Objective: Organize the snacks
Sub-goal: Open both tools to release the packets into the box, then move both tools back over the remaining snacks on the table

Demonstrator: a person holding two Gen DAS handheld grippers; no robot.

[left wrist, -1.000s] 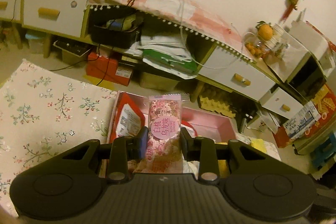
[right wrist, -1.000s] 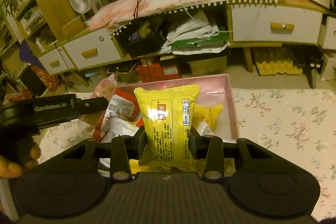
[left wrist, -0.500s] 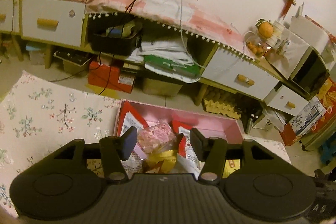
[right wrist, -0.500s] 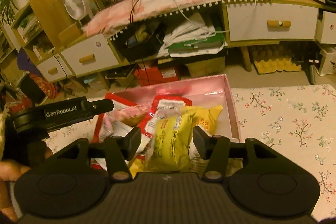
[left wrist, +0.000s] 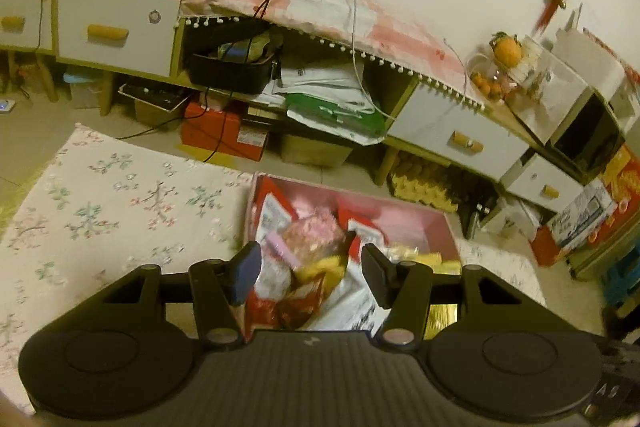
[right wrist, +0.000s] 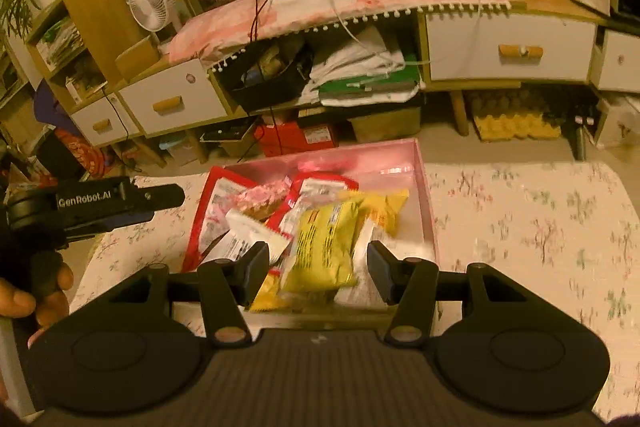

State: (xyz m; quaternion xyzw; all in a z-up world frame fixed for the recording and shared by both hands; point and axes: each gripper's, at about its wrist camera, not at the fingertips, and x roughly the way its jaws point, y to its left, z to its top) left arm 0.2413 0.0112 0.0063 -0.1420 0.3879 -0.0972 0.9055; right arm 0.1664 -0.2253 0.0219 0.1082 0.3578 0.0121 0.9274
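Your left tongs (left wrist: 308, 269) and right tongs (right wrist: 318, 269) hang open, empty, above the box (right wrist: 428, 211); bare cloth (right wrist: 532, 223) flanks its right rim.

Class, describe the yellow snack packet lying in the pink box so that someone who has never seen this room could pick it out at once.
Find the shallow pink cardboard box on the floral rug, in front of the long white-drawered cabinet. In its heap of wrappers, look at the near right part. The yellow plastic snack packet lies topmost there, printed with a dark text panel, unlike the red-and-white packets to its left.
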